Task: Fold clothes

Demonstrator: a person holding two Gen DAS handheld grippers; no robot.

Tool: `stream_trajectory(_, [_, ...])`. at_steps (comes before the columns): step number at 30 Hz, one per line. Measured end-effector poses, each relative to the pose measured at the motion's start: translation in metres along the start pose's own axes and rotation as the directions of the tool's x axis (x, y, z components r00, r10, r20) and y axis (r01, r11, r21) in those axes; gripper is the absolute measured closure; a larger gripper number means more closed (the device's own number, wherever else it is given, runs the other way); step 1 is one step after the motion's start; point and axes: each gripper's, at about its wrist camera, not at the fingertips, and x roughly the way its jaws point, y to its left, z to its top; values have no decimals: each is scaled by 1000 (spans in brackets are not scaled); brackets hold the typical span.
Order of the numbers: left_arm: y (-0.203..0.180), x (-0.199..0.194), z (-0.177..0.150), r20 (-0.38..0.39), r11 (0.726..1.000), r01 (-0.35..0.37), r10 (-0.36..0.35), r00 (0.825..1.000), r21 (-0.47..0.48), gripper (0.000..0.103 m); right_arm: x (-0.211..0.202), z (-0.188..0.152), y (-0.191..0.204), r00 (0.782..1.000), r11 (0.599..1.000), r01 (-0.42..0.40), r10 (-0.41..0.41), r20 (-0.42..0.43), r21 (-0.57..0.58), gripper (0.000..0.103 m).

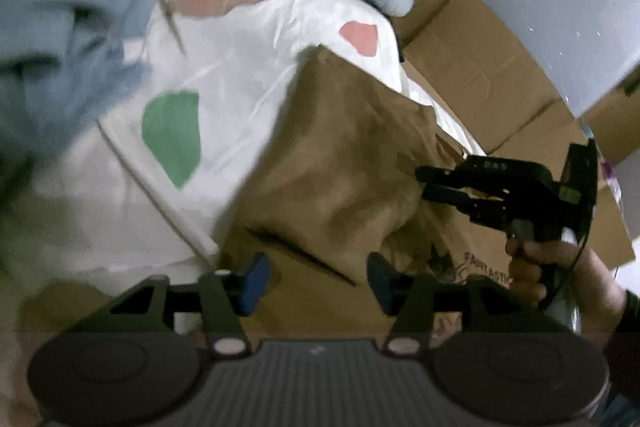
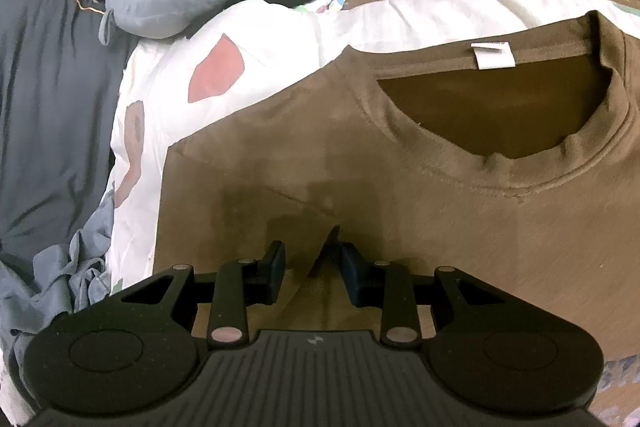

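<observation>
On the bed, over a white sheet [image 2: 280,27] with coloured patches, lies the brown t-shirt [image 2: 460,227], neck up, side folded in. Left claw [image 1: 316,283] apart, nothing between its pads. Right claw [image 2: 312,267] half-closed with a raised cloth fold between its pads; clamped or not, can't tell. Mid-fold; next probably needs flattening that fold, then folding across.

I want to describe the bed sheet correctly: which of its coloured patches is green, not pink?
The green patch, seen only in the left wrist view, lower left on the white sheet. The other patches, like the pink one near the brown shirt, are pink.
</observation>
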Motion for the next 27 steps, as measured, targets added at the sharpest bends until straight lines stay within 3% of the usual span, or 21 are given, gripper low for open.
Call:
stream_trajectory(6, [-2,25,-10,40,997,59,-57,998,-56,46,1,0,-5,1000,1000,-10,10,-2,-7,68])
stream_trajectory(11, [-4,34,-11,100,990,125,-119,988,-58,48,3,1,-8,1000,1000,-7,7,-1,-8,77])
stream_trajectory(12, [-4,35,-12,109,989,138,-131,985,-57,50,3,2,-8,1000,1000,-7,7,-1,-9,78])
stream_trajectory(14, [-4,38,-15,135,986,154,-146,980,-56,69,4,2,-9,1000,1000,-6,6,-2,-11,90])
stream_trajectory(18, [-1,48,-19,111,978,193,-184,977,-83,71,4,5,-9,1000,1000,-19,19,-1,-13,97])
stream_trajectory(20, [-1,50,-20,88,978,192,-185,979,-81,87,2,6,-9,1000,999,-28,28,3,-16,101])
stream_trajectory(22, [2,49,-21,77,972,211,-204,976,-103,96,1,7,-7,999,999,-37,37,5,-30,101])
stream_trajectory(27, [20,40,-19,92,930,279,-265,960,-237,97,-6,12,-4,998,997,-53,55,35,-48,103])
